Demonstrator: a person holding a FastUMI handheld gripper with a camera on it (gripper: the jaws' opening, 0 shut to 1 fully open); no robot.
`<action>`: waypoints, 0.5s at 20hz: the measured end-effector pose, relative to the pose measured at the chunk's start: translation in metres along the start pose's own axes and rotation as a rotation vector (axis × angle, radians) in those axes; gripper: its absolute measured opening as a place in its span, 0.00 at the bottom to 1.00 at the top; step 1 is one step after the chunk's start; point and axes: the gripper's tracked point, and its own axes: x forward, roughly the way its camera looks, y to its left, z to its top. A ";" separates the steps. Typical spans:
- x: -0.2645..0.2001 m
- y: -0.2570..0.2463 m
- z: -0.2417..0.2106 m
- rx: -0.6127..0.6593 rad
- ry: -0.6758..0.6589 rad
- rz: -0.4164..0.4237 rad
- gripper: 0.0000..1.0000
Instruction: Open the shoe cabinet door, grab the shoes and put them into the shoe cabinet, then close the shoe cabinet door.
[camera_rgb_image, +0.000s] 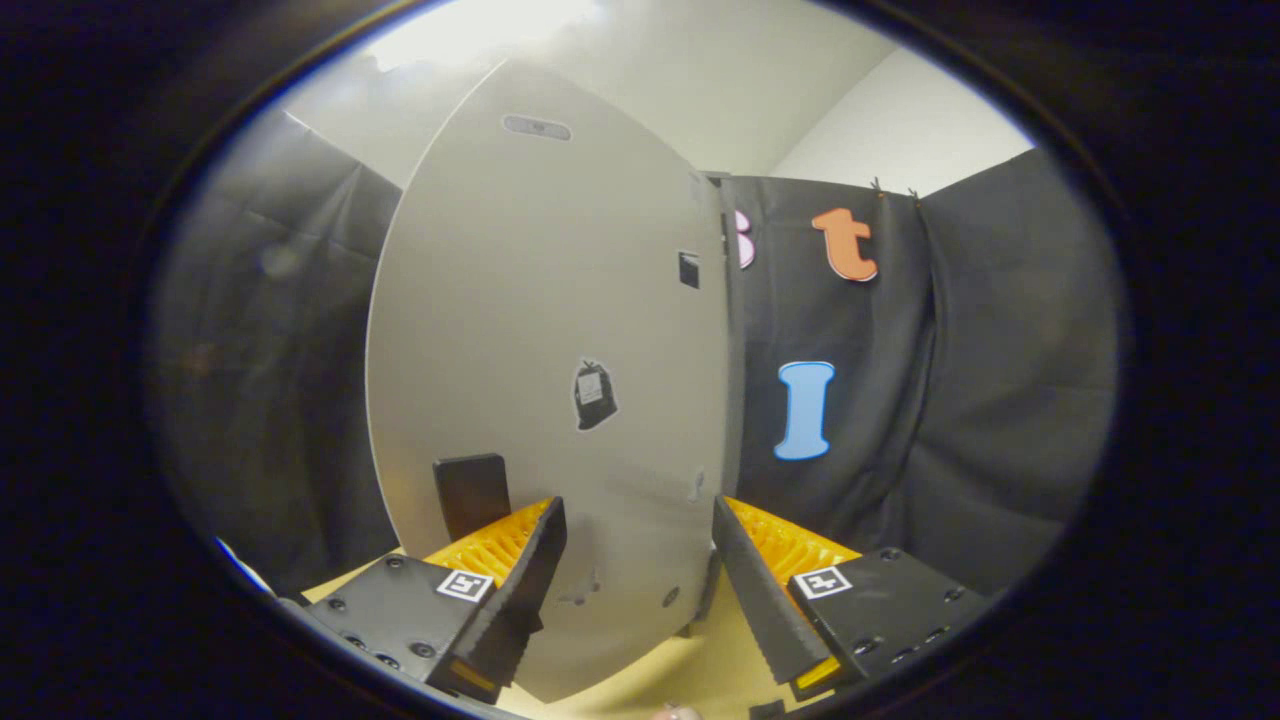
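Gripper (640, 520) close up on the shoe cabinet door (550, 350), fingers spread wide, nothing between them but the pale grey door panel just ahead. Door is shut, flat to camera, right edge meeting a dark cabinet side (733, 330). Dark block handle (471, 495) sits low on the door, just beyond the left finger (520, 580), not touched. Small dark sticker (594, 395) mid-door, oval slot (536, 127) near the top, small dark square (689, 269) by the right edge. Black cloth wall (1000, 380) on both sides, pale floor (690, 670) under the fingers.
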 end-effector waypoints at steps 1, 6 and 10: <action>0.007 0.013 0.000 0.002 -0.001 0.010 0.93; 0.058 0.070 -0.008 0.029 0.012 0.062 0.93; 0.094 0.091 -0.011 0.052 0.012 0.055 0.93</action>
